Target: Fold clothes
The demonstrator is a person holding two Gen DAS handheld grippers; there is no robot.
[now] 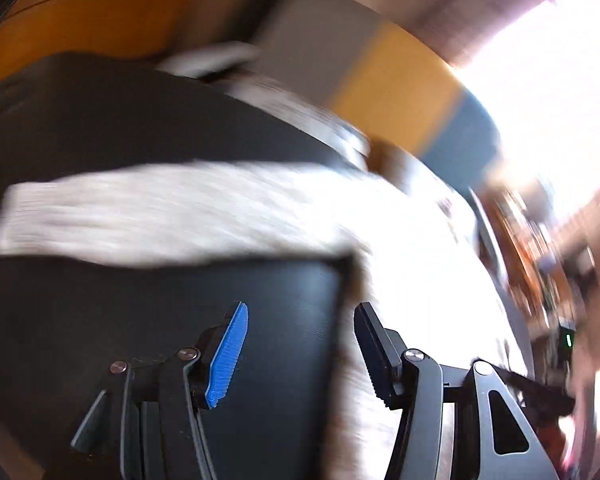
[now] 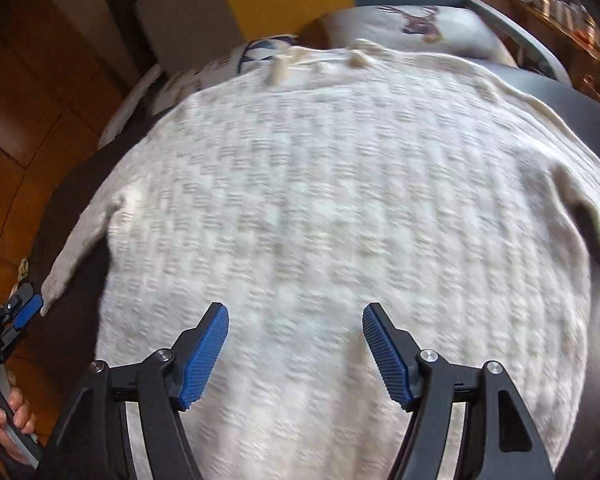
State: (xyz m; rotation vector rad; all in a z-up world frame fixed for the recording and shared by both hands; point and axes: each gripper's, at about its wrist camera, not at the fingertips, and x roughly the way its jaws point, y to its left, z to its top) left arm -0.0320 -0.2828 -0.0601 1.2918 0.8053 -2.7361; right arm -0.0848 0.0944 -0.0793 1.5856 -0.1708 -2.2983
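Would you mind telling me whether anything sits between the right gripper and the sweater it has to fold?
Nothing visible does. The open right gripper hangs directly over the cream knit sweater, which lies spread on the dark surface, with only bare knit between its fingers.

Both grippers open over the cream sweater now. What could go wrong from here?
The left gripper is off the sleeve over bare dark surface, so closing now may grab nothing. The right gripper is over the sweater mid-body, where a pinch could bunch the knit. Both views are blurred, so aim is uncertain.
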